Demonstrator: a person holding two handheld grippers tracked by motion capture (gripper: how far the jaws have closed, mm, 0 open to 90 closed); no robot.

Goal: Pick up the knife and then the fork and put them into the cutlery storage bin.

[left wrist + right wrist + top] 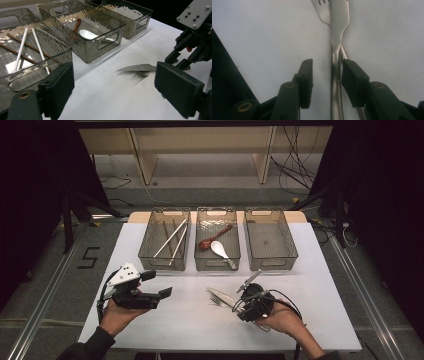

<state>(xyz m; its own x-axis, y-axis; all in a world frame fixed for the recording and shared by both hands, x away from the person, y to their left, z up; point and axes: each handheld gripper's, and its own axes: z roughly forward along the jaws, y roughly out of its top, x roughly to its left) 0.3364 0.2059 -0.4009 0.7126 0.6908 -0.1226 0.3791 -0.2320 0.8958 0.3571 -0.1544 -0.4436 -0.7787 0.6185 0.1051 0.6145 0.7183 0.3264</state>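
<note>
A steel knife (220, 295) and a fork (216, 301) lie side by side on the white table (190, 325), handles toward my right gripper (239, 306). In the right gripper view both handles run up between the jaws of that gripper (327, 72). The right pad rests against the handles, while a gap remains between the left pad and the knife (337, 30). The fork (323, 10) shows its tines at the top. My left gripper (157, 284) hovers open at the table's left with nothing between its jaws. From the left gripper (115, 85) I see the knife (140, 67) over the fork (141, 73), and the right gripper (180, 61) beyond.
Three clear bins stand in a row at the back. The left bin (164, 265) holds white and brown chopsticks (170, 237). The middle bin (216, 266) holds a brown spoon (212, 240) and a white spoon (220, 250). Nothing lies in the right bin (272, 265).
</note>
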